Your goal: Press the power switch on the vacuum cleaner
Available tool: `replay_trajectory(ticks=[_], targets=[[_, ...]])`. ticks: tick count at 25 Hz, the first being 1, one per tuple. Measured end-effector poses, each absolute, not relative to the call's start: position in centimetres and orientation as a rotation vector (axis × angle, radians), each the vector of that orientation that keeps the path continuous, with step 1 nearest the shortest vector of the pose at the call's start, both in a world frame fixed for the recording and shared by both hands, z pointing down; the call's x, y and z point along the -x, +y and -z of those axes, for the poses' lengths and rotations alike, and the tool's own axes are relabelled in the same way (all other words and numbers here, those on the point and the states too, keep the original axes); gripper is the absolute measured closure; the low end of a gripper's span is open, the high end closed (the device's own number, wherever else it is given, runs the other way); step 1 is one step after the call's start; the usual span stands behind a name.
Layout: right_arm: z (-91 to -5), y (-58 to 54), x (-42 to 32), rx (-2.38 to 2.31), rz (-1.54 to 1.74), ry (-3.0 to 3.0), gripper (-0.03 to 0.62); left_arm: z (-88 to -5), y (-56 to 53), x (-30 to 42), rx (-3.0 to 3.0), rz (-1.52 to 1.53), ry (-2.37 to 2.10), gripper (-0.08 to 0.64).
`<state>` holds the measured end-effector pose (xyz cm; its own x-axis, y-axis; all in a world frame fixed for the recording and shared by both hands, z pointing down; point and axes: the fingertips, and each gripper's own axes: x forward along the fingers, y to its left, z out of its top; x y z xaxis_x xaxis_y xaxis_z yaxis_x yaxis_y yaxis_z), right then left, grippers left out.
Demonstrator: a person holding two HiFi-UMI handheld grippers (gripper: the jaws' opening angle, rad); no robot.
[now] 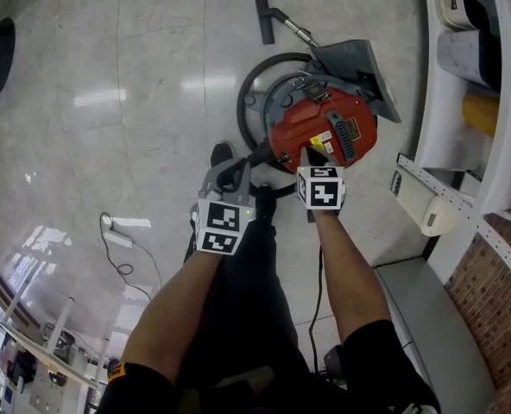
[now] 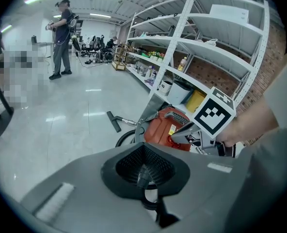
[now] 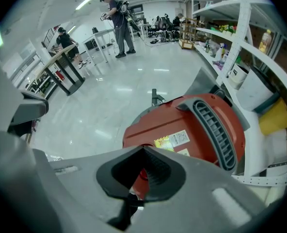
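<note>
Vacuum cleaner (image 1: 324, 132) with a red, rounded plastic body and a dark grey ribbed grille sits on the glossy pale floor (image 1: 109, 76), just beside the white metal shelving (image 1: 445, 110) at the person's right. A yellow-and-white label shows on its top. Its black ribbed hose (image 1: 247, 93) loops around the far-left side, and a metal wand leads away to a black floor nozzle (image 1: 263, 15). A grey flat panel (image 1: 355, 63) lies against the far side of the body.

The right hand-held gripper (image 1: 316, 155) hangs at the near edge of the red top. In the right gripper view its 2 jaws are pressed together with nothing pinched, and the red housing (image 3: 192, 125) fills the space just beyond the tip (image 3: 142, 174). Whether the tip touches the body cannot be told, and the power switch itself cannot be picked out.

The left hand-held gripper (image 1: 228, 175) is held to the left of the vacuum, apart from it; its jaws are also closed and empty (image 2: 144, 171).

A black cord (image 1: 316, 291) trails back by the person's right leg. A white adapter with a thin cable (image 1: 117, 235) lies further left on the floor
</note>
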<state>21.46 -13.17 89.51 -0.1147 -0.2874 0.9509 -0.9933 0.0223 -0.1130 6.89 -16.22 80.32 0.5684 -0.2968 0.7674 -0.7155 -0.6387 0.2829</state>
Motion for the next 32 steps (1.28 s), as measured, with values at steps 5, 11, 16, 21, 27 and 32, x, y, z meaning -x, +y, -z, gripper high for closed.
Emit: replay_trajectory(ticks=[5, 11, 16, 21, 27, 32], targets=[[-90.1, -13.4, -21.2, -1.330, -1.170, -1.493, 0.600, -80.0, -16.7, -6.7, -2.219, -0.943, -0.813, 0.546], [-89.3, -14.1, -21.3, -1.340, -1.178, -1.511, 0.600, -78.2, -17.5, -7.1, -2.271, -0.927, -0.823, 0.546], [-85.7, -14.9, -21.0, -1.411, -1.143, -1.557, 0.600, -76.2, -17.8, -7.3, -2.293, -0.914, -0.854, 0.546], [-81.3, -14.5, -20.0, -1.459, -1.110, -1.608, 0.600, -73.2, -18.4, -7.7, -2.333, -0.913, -0.893, 0.546], [-74.9, -13.8, -20.0, -1.548, -1.068, -1.675, 0.600, -69.6, -18.0, -8.2, -2.363, -0.887, -0.906, 0.546], [-69.5, -15.0, -21.1, -1.616, -0.980, -1.738, 0.600, -66.0, -18.6, -9.1, -2.357, -0.813, -0.956, 0.546]])
